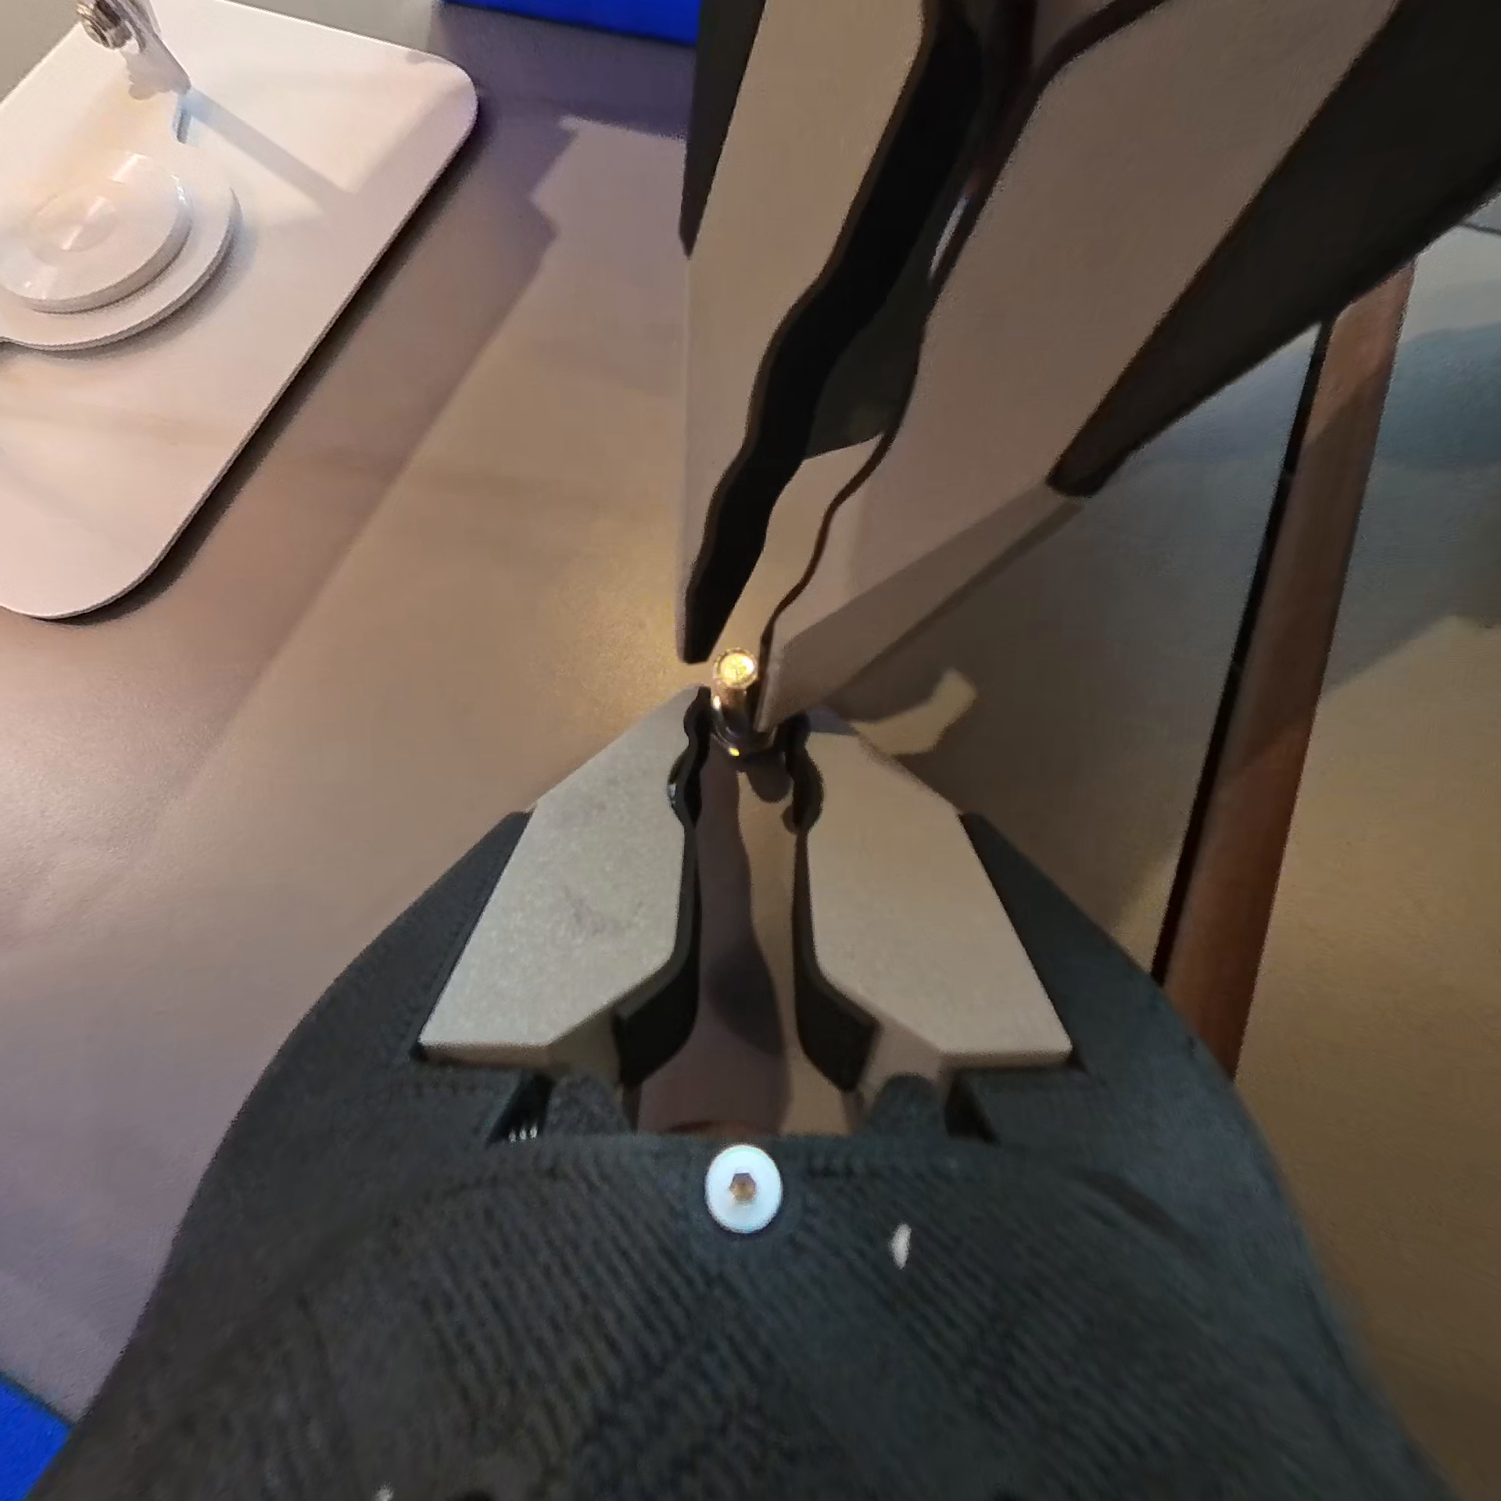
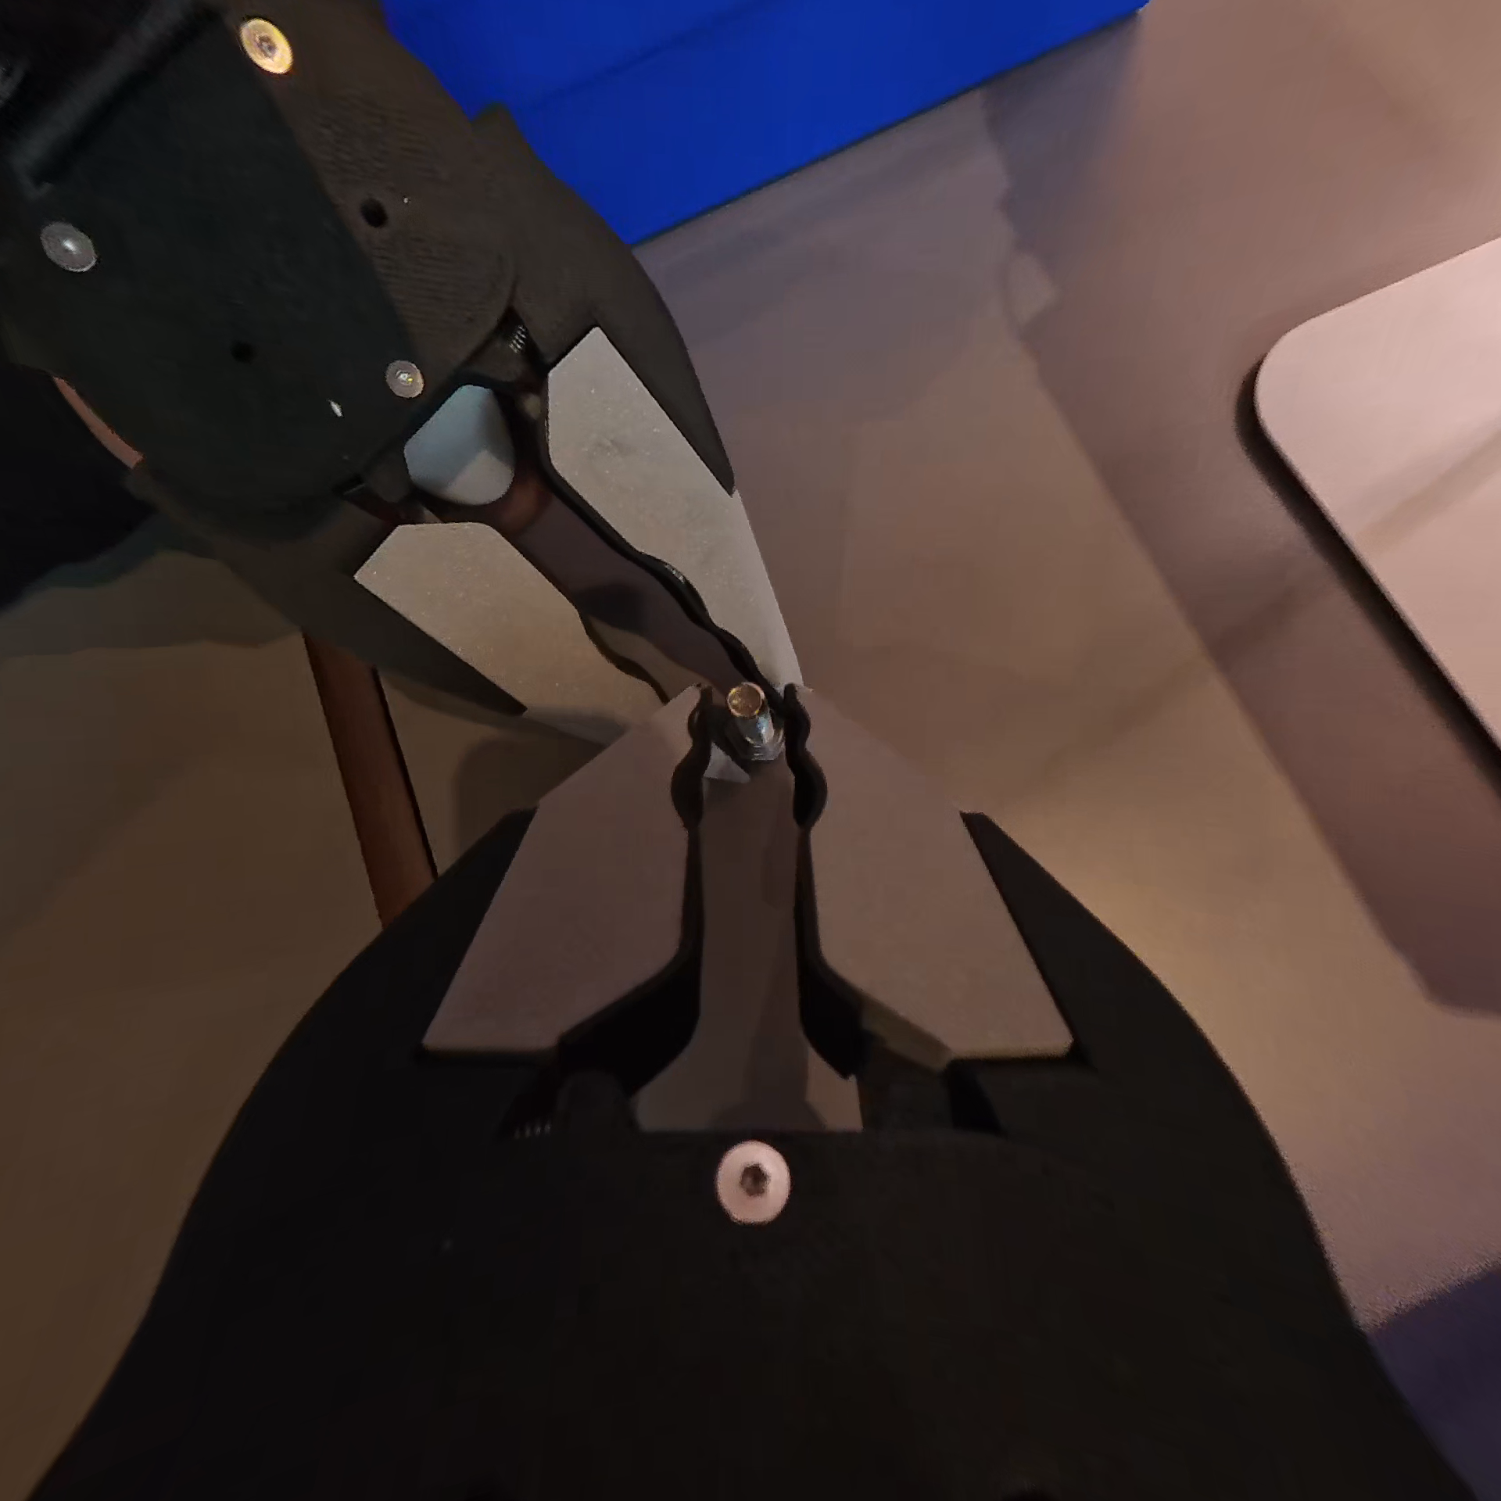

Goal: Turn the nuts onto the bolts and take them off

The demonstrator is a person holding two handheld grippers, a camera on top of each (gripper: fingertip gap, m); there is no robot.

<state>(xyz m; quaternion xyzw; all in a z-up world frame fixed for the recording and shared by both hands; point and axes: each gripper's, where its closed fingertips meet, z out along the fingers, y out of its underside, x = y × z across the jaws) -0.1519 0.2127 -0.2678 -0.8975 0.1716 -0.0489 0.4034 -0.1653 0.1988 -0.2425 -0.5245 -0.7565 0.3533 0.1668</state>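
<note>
The left gripper is seen closed on the lower part of a small bolt, where a dark ring, judged to be the nut, sits on the shank. The right gripper is likewise clamped at its tips on the same assembly, gripping the shank just below the brass-coloured end face. Which gripper bears on the nut and which on the bolt proper cannot be told with certainty. The bolt is held in the air above the worktop, between the two sets of tips, which meet almost nose to nose.

The bolt and nut are judged light, rigid and smooth: slip under torque is the chief hazard, not breakage. Hold is best taken on the flats of the nut and on the head or unthreaded end of the bolt, well inside the scalloped notches of the fingers.

Around the bolt, open worktop lies on every side. A pale tray with a round white fitting lies well apart from the bolt. A blue box stands beyond the bolt, and the worktop edge with a brown leg runs near it, so a dropped part may be lost over that edge.
</note>
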